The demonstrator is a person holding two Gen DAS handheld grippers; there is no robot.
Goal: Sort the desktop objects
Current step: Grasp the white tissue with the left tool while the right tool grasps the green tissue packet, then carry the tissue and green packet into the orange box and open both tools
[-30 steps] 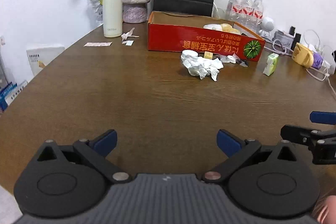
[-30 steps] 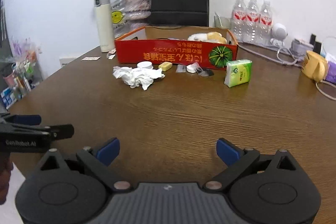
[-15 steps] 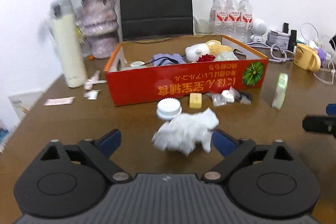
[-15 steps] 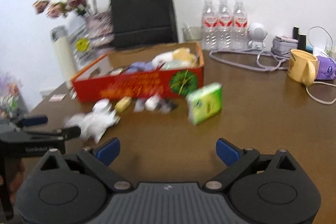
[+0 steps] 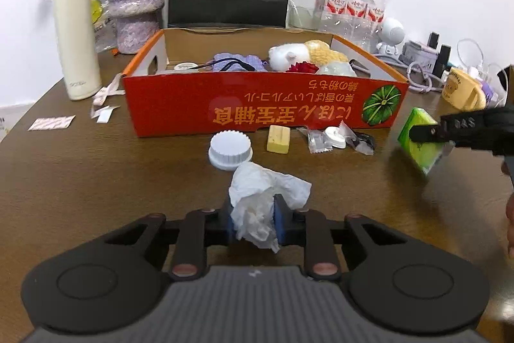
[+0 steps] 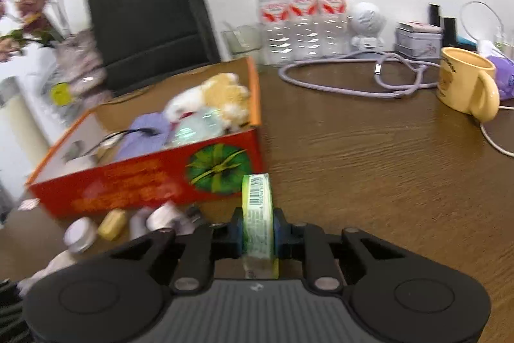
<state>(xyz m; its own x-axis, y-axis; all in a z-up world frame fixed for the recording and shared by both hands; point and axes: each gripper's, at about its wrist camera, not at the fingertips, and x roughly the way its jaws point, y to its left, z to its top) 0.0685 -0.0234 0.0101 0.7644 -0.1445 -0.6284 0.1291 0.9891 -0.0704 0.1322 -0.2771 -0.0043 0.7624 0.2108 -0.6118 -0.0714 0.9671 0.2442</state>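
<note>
Brown wooden table (image 5: 96,182) — crumpled white tissue (image 5: 260,201), slim green packet (image 6: 257,214)

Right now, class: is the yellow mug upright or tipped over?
Upright: the yellow mug stands on its base on the wooden table, open mouth up, handle sideways.

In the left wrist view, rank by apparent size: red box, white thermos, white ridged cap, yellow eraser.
1. red box
2. white thermos
3. white ridged cap
4. yellow eraser
</note>
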